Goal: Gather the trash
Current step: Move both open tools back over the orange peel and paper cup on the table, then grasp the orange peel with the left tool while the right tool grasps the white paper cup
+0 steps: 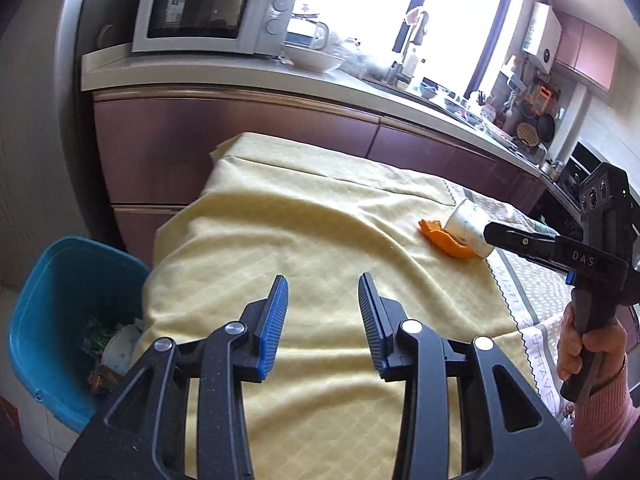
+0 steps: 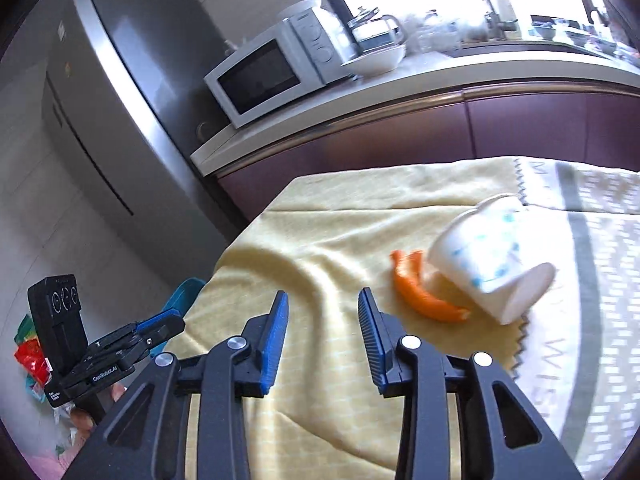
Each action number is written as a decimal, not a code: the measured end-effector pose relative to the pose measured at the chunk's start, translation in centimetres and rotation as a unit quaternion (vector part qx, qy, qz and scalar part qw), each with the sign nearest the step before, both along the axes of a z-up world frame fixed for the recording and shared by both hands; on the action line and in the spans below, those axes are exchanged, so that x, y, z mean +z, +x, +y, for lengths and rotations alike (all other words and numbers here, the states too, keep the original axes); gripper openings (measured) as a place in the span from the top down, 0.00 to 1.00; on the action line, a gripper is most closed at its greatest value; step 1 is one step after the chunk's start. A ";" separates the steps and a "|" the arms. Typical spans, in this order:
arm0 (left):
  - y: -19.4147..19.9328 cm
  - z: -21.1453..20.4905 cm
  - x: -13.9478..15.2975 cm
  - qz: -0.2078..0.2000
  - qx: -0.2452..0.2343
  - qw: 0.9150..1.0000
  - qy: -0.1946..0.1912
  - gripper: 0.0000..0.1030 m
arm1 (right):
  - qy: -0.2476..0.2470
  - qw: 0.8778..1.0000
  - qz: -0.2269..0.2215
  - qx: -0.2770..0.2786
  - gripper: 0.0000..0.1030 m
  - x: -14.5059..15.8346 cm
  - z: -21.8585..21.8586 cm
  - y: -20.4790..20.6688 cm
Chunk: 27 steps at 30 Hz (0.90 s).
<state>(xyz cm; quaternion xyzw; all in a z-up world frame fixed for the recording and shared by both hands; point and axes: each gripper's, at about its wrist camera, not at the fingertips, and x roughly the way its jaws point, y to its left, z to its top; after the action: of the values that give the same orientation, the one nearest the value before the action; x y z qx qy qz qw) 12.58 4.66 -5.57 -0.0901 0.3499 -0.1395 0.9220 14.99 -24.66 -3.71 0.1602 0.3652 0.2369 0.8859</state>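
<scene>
A white paper cup with blue speckles lies on its side on the yellow tablecloth, with an orange peel touching it on the left. Both also show in the left wrist view: the cup and the peel. My right gripper is open and empty, just left of the peel and short of it. Over the cloth near the table's left end, my left gripper stands open with nothing between its fingers. A blue bin holding trash sits on the floor left of the table.
A kitchen counter with a microwave, bowl and dishes runs behind the table. A fridge stands at the left. A patterned white cloth covers the table's right part. Colourful wrappers lie on the floor. A hand holds the right gripper.
</scene>
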 end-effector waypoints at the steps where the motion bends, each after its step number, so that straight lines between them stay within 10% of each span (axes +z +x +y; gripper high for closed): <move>1: 0.3 -1.0 0.0 0.002 -0.010 1.000 0.001 0.65 | 0.001 1.000 -0.003 -0.015 0.60 0.0 -1.2 0.1; 12: 4.6 -10.0 -0.5 0.025 -0.076 0.997 0.007 0.61 | -0.016 0.995 0.006 -0.098 0.38 -1.3 -8.4 2.8; 27: 10.3 -16.6 -2.6 0.083 -0.096 0.992 0.005 0.57 | 0.006 0.996 0.045 -0.075 0.43 -4.1 -9.1 5.3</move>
<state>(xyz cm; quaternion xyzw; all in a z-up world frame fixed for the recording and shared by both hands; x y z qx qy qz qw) 22.83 -11.99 -8.20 -0.0627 0.4331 -0.2173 0.8725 20.30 -33.77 -7.84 0.2031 0.3902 0.1648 0.8828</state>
